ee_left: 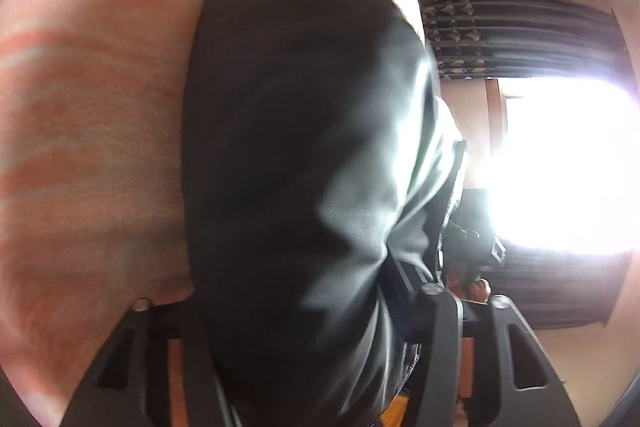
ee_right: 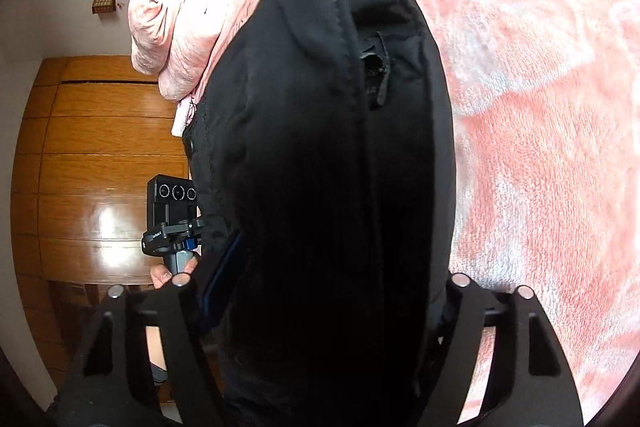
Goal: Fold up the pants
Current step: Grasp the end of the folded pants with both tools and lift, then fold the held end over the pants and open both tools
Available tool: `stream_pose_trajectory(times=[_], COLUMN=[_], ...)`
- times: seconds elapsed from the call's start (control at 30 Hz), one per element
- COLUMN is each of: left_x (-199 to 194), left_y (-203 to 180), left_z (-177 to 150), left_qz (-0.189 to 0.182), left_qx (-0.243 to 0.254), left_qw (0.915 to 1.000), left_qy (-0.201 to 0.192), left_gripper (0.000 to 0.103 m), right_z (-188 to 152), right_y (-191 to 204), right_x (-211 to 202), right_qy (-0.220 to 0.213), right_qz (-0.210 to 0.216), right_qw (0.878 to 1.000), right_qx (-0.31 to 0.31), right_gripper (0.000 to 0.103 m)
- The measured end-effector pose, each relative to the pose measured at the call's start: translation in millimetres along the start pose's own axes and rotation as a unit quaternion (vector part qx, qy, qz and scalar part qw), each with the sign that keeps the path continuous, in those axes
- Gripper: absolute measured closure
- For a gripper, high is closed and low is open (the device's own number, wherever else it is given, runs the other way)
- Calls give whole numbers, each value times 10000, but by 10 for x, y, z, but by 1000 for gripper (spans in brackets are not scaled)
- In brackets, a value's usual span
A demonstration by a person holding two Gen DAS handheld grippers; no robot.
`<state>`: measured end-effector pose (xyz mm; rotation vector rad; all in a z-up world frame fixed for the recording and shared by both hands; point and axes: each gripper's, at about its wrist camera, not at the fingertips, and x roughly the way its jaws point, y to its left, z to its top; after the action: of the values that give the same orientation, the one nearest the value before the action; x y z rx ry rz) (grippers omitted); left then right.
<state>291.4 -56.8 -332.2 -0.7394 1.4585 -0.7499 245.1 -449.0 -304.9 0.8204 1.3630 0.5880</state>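
While the black fabric pants (ee_left: 304,163) fill the centre of the left wrist view, the left gripper (ee_left: 320,359) at the bottom of the frame has its dark fingers (ee_left: 438,331) pressed on either side of the cloth, gripping it. Behind the pants, a pink and white striped terry blanket (ee_left: 80,131) covers the left half. At the right, a bright window (ee_left: 560,163) glares below a dark patterned curtain (ee_left: 520,35).

From the right wrist view, the pants (ee_right: 320,187) again stand through the middle, seams and a small loop showing near the top. The right gripper (ee_right: 320,355) at the bottom clamps the cloth between its black fingers (ee_right: 460,339). The blanket (ee_right: 540,155) spreads across the right. A crumpled pink quilt (ee_right: 176,23) lies upper left, above a glossy wooden cabinet (ee_right: 100,163). The other handheld device (ee_right: 172,219) shows at lower left.
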Motion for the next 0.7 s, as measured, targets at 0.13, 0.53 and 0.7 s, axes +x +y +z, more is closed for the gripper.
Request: stream_pose_trajectory(times=[0.13, 0.53, 0.7], left_x=[-39, -821, -1304], left_y=[-176, -365, -255], left_z=[-55, -4, 254], left_qz=[215, 504, 698], left_qx=[128, 340, 286], left_qw=[9996, 9959, 9931], left_qy=[-93, -667, -896], left_gripper=[68, 70, 70], right_z=[-75, 256, 700], right_y=[214, 1281, 1655], right_x=[-104, 97, 517], right_qy=[-165, -24, 170], right_qz=[-100, -93, -163], right_qw=[9997, 9952, 9921], right_qx=[-170, -972, -1235], right_gripper=[51, 56, 56])
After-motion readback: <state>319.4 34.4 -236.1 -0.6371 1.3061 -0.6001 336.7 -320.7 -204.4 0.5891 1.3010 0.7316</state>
